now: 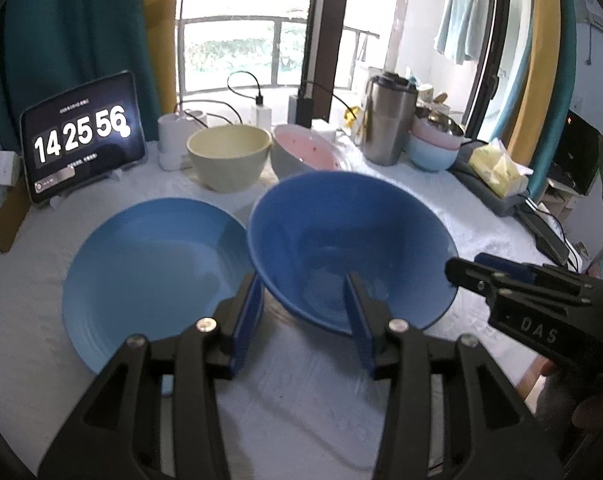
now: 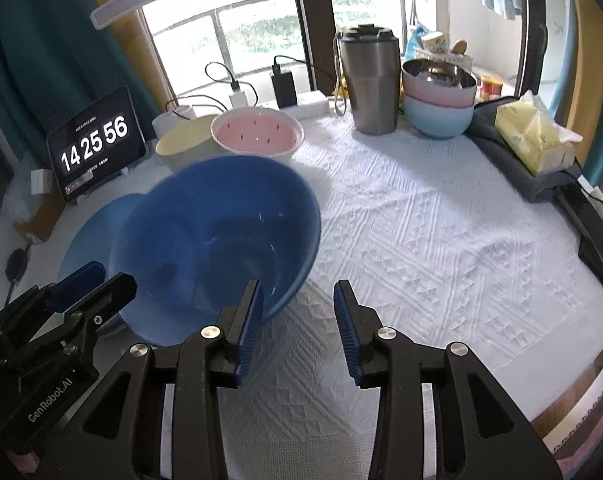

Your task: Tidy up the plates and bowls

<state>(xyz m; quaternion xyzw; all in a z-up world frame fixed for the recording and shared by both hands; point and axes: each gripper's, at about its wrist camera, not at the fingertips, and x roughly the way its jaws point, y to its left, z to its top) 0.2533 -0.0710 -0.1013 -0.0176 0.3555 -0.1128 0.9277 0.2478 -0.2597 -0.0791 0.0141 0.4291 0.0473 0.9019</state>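
**Blue bowl sits between two slack grippers, beside the plate**

The table (image 2: 441, 216), under a white textured cloth, carries everything. On its near left lies the blue plate (image 1: 149, 268), flat and unstacked. Just right of it, rim nearly touching, is the dark blue bowl (image 1: 341, 240), tilted a little in both views and blurred in the right wrist view. Behind them stand a cream bowl (image 1: 229, 156) and a pink bowl (image 1: 305, 152), with a pastel bowl stack (image 2: 437, 100) further right.

The left gripper (image 1: 305, 312) straddles the blue bowl's near-left wall, one finger outside and one inside, jaws partly apart with a visible gap, so it is not gripping. The right gripper (image 2: 297, 312) stands partly open too, its left finger at the bowl's near-right rim, the other over bare cloth; nothing is pinched.

The step looks like the handling of the blue bowl, either just let go or about to be taken; I cannot tell which. Next, the bowl probably wants a firm pinch on the rim and a lift onto the plate or towards the other bowls, keeping it level.
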